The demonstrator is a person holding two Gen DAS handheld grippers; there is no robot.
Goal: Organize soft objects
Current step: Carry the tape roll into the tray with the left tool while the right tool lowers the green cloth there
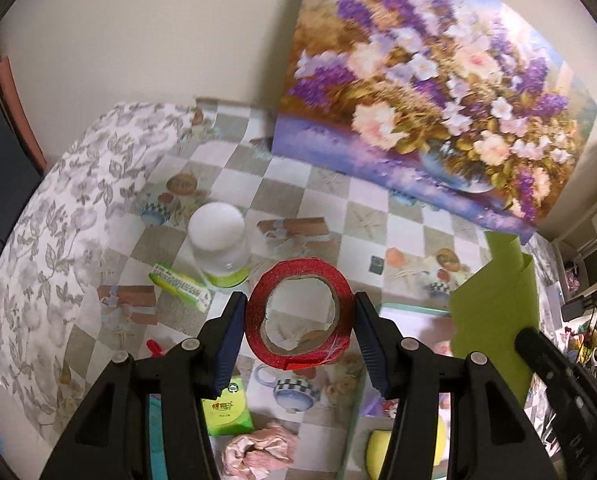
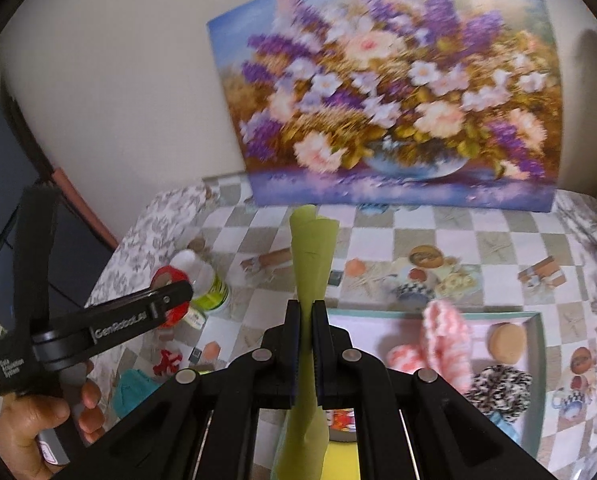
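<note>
Two grippers | left gripper [image 1: 298, 316]: clamped on red tape roll [image 1: 298, 316] | right gripper [image 2: 306, 320]: pinching green sheet [image 2: 312, 252] upright above tray [image 2: 538, 344]

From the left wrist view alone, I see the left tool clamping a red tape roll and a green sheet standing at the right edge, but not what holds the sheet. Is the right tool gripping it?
Observer: Yes. The right tool is shut on the green sheet, which stands upright between its fingers.
Operator: The sheet blocks most of the tray for me. What's inside it?
Observer: The tray holds a pink-and-white knitted piece, a round tan pad and a black-and-white fuzzy piece.
</note>
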